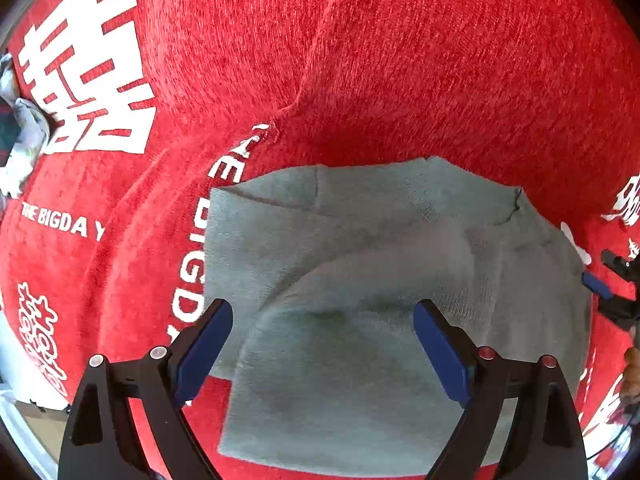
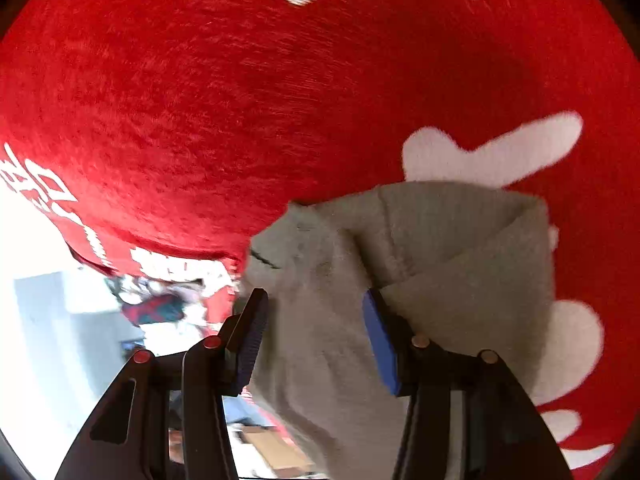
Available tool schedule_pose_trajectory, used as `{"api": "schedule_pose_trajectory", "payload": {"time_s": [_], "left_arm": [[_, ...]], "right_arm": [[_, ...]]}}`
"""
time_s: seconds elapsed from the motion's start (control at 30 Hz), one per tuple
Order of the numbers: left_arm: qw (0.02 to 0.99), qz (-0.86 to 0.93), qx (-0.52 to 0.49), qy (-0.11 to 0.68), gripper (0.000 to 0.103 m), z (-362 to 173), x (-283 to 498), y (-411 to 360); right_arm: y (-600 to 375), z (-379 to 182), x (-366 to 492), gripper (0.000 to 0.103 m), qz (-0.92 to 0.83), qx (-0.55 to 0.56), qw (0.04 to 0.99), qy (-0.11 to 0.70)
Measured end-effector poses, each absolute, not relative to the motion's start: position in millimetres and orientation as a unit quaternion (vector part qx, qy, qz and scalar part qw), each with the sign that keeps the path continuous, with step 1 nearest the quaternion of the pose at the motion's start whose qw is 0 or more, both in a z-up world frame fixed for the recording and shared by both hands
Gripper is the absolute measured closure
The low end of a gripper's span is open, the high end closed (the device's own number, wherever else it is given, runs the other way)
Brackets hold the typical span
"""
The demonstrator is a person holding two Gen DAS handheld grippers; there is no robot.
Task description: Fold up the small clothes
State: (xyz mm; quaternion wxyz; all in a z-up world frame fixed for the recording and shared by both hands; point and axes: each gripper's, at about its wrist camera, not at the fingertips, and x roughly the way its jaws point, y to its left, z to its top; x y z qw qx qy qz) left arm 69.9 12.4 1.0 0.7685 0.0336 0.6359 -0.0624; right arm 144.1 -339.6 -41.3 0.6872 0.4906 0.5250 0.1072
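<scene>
A small grey knitted garment [image 1: 360, 280] lies partly folded on a red cloth [image 1: 400, 60] with white print. My left gripper [image 1: 323, 320] is open just above the garment's near part, with one finger on each side of a raised fold. My right gripper [image 2: 314, 320] is open over the same grey garment [image 2: 440, 248], where a folded flap rises to the right of its blue pad [image 2: 380, 344]. The right gripper's tip also shows at the right edge of the left wrist view [image 1: 600, 284], next to the garment's right edge.
The red cloth [image 2: 240, 100] covers the work surface and has creases beyond the garment. Other clothes [image 1: 20, 128] lie at the far left. The cloth's edge [image 2: 120, 256] drops off at the left, with the floor and a cardboard box [image 2: 276, 452] below.
</scene>
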Motion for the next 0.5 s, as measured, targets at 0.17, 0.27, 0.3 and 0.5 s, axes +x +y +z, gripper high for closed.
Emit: {"api": "schedule_pose_trajectory", "payload": {"time_s": [0.17, 0.27, 0.3, 0.5], "left_arm": [[0.784, -0.084, 0.075, 0.611, 0.011, 14, 66, 8], [0.773, -0.105, 0.100, 0.618, 0.011, 1, 73, -4], [0.768, -0.111, 0.103, 0.622, 0.011, -7, 78, -9], [0.750, -0.146, 0.089, 0.639, 0.017, -47, 118, -22]], "right_arm": [[-325, -37, 152, 0.049, 0.113, 0.418, 0.710, 0.556], [-309, -42, 161, 0.049, 0.108, 0.374, 0.717, 0.578], [-302, -44, 164, 0.049, 0.104, 0.355, 0.722, 0.585], [-276, -41, 173, 0.053, 0.071, 0.275, 0.749, 0.598]]}}
